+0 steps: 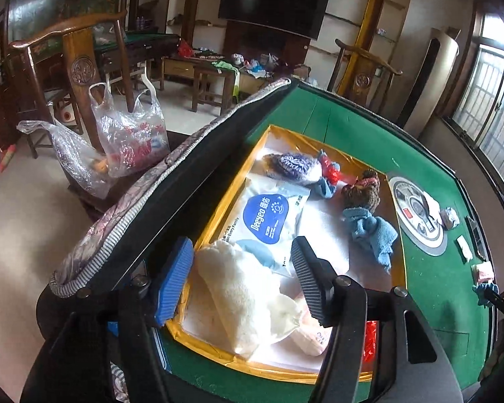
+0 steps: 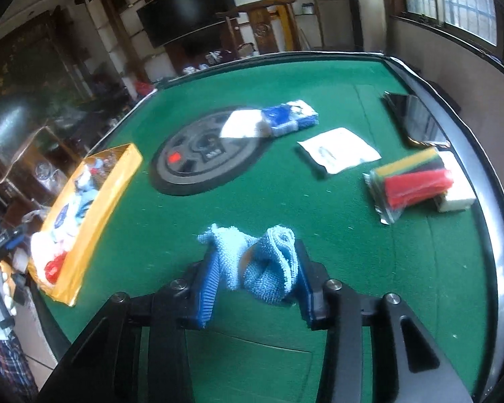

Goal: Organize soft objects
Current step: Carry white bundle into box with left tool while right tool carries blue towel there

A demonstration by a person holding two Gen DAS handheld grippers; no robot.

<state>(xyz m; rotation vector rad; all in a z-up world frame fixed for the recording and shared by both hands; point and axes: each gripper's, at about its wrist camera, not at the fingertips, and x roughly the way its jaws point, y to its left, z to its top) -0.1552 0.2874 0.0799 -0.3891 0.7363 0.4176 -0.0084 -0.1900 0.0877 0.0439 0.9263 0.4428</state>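
My right gripper (image 2: 257, 258) is shut on a light blue cloth (image 2: 262, 268) and holds it just above the green table (image 2: 319, 221). My left gripper (image 1: 242, 258) is open over the yellow-rimmed tray (image 1: 218, 208), just above a white fluffy towel (image 1: 238, 299). The tray holds a Deeyeo wipes pack (image 1: 268, 218), a knitted purple-white hat (image 1: 295, 166), a red and blue toy (image 1: 329, 174), a brown knitted bear (image 1: 363, 189) and a blue cloth (image 1: 373, 231). The tray also shows at the left in the right wrist view (image 2: 111, 181).
A grey striped bag flap (image 1: 158, 181) stands along the tray's left side. The round centre panel (image 2: 205, 147) carries a blue-white pack (image 2: 279, 119). A white sachet (image 2: 339, 149), a pack of coloured sponges (image 2: 413, 181) and a phone (image 2: 416, 119) lie at the right. Plastic bags (image 1: 127, 134) sit beside the table.
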